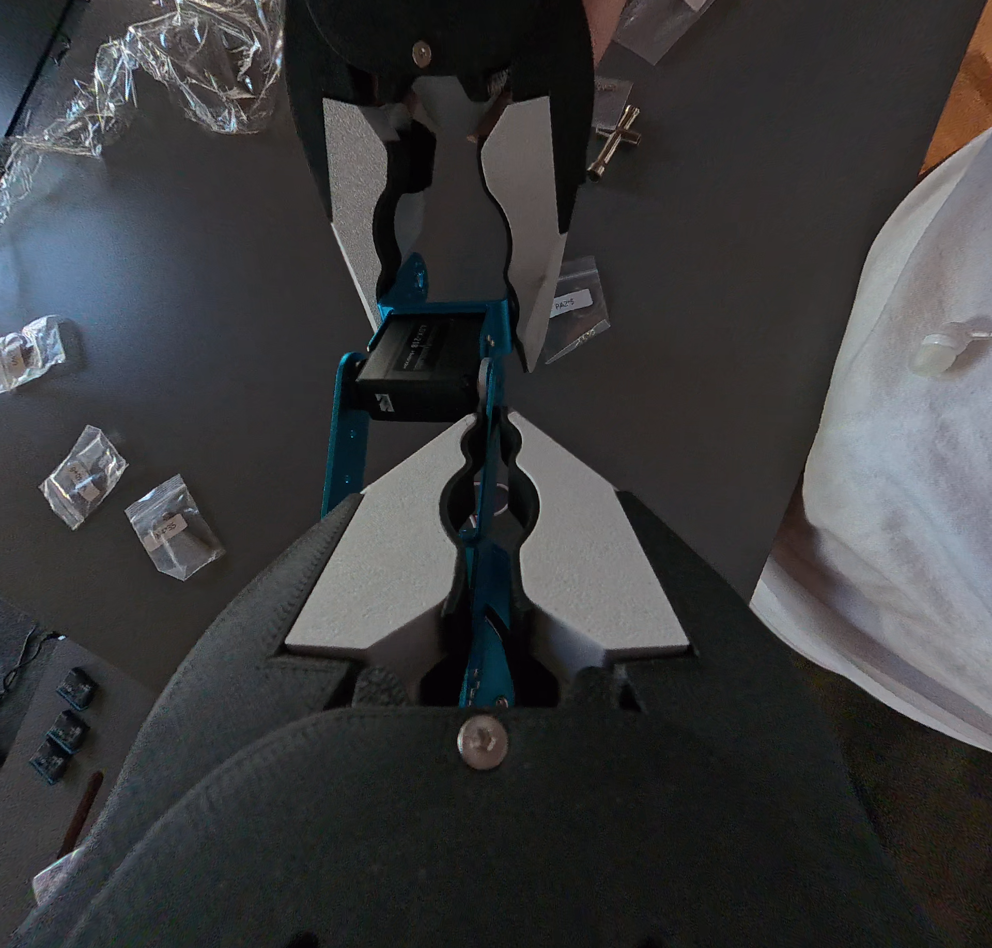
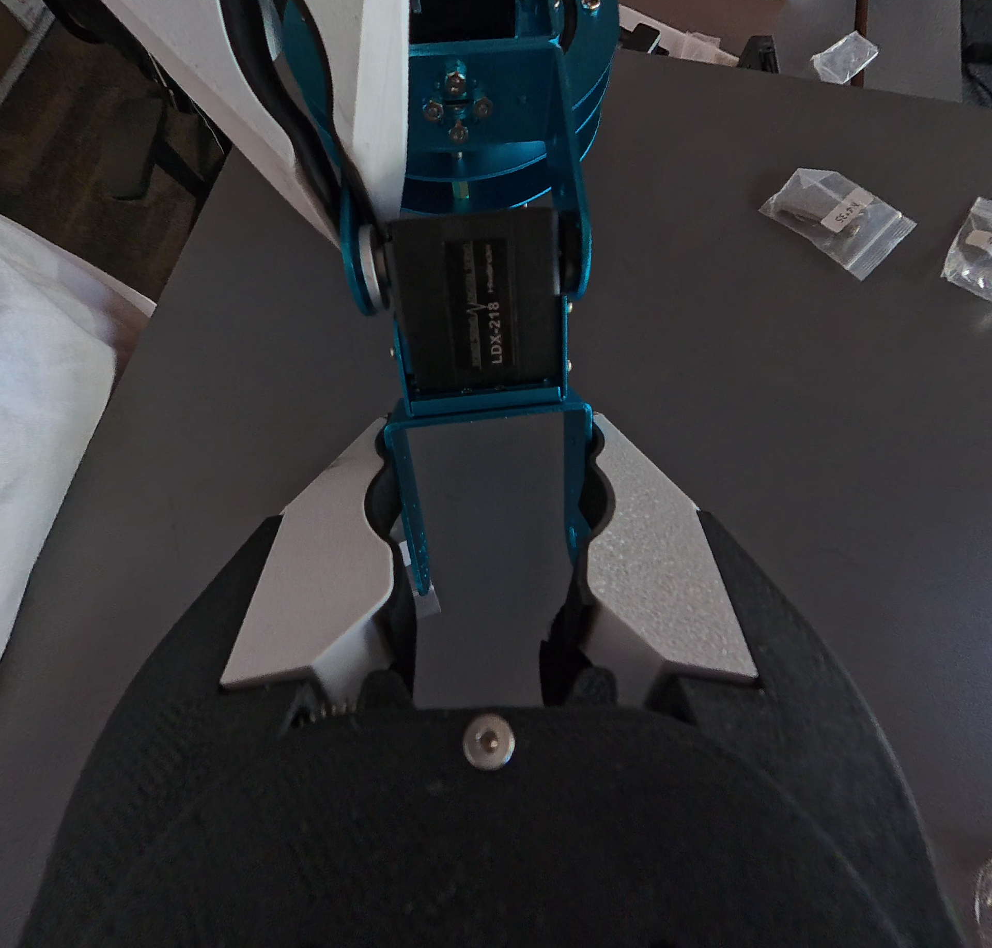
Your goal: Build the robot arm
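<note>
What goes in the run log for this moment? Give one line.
left tool: shut on blue bracket | right tool: shut on U-bracket | black servo between them | parts bags on dark table

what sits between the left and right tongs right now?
In the left wrist view, the black servo in its blue bracket assembly spans the gap. The left tongs clamp a thin blue plate; the right tongs grip the bracket's far end.

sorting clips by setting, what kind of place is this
Probably a hobby or robotics workbench: a blue metal bracket assembly with a black servo, small zip bags of parts and a cross wrench on a dark table.
</note>
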A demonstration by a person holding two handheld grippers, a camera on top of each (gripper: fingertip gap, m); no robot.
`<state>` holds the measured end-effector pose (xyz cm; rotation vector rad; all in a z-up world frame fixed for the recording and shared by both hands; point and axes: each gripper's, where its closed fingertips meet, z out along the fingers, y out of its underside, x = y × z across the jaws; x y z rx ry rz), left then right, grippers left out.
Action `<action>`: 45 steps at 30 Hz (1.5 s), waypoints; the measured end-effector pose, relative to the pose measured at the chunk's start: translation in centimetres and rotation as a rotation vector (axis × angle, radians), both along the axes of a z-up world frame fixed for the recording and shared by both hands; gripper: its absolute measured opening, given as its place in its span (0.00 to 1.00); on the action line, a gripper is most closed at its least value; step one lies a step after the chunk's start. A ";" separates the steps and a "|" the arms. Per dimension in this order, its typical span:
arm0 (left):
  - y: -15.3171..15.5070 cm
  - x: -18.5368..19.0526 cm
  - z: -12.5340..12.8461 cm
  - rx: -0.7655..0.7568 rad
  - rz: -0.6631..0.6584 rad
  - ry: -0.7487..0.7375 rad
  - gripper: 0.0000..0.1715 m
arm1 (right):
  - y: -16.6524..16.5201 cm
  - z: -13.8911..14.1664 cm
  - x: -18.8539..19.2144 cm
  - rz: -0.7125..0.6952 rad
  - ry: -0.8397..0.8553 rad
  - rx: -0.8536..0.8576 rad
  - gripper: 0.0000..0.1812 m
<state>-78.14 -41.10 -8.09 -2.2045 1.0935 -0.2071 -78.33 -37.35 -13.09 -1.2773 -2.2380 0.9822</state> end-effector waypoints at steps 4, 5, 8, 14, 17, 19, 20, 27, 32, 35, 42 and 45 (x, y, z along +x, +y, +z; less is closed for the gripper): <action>-0.7 -0.2 -0.1 -0.041 0.007 0.041 0.03 | -0.3 0.0 -0.1 0.011 -0.005 0.040 0.38; -0.7 -0.3 -0.1 -0.040 0.010 0.048 0.02 | -0.4 0.0 -0.1 0.013 -0.007 0.044 0.37; -0.6 -0.2 -0.1 -0.034 0.013 0.033 0.02 | -0.4 0.0 -0.1 0.006 -0.002 0.034 0.37; -0.1 -1.8 1.6 0.047 0.082 0.172 0.18 | -0.5 0.1 0.0 -0.002 0.006 0.038 0.37; -0.7 -1.3 2.2 0.028 0.046 0.129 0.17 | -0.5 0.0 -0.1 -0.003 0.005 0.035 0.37; -1.9 -1.2 1.1 -0.080 0.019 0.083 0.13 | -0.5 0.0 -0.1 -0.005 0.002 0.030 0.37; -1.9 -1.5 0.6 -0.098 0.031 0.076 0.12 | -0.6 0.0 0.0 -0.007 -0.002 0.029 0.37; -1.6 -1.0 0.2 -0.090 0.023 0.015 0.02 | -0.8 0.1 0.4 -0.012 -0.073 0.062 0.37; -1.8 -0.9 0.1 -0.128 0.004 0.036 0.01 | -0.6 0.4 1.0 -0.022 -0.163 0.136 0.37; -1.7 -0.8 0.1 -0.118 -0.002 0.027 0.01 | -0.3 0.5 1.1 -0.006 -0.171 0.175 0.37; -1.7 -0.9 0.2 -0.110 0.012 -0.017 0.01 | -0.1 1.1 1.4 0.030 -0.186 0.207 0.37; -1.7 -0.9 0.2 -0.119 0.018 -0.024 0.02 | -0.1 1.1 1.6 0.034 -0.209 0.213 0.37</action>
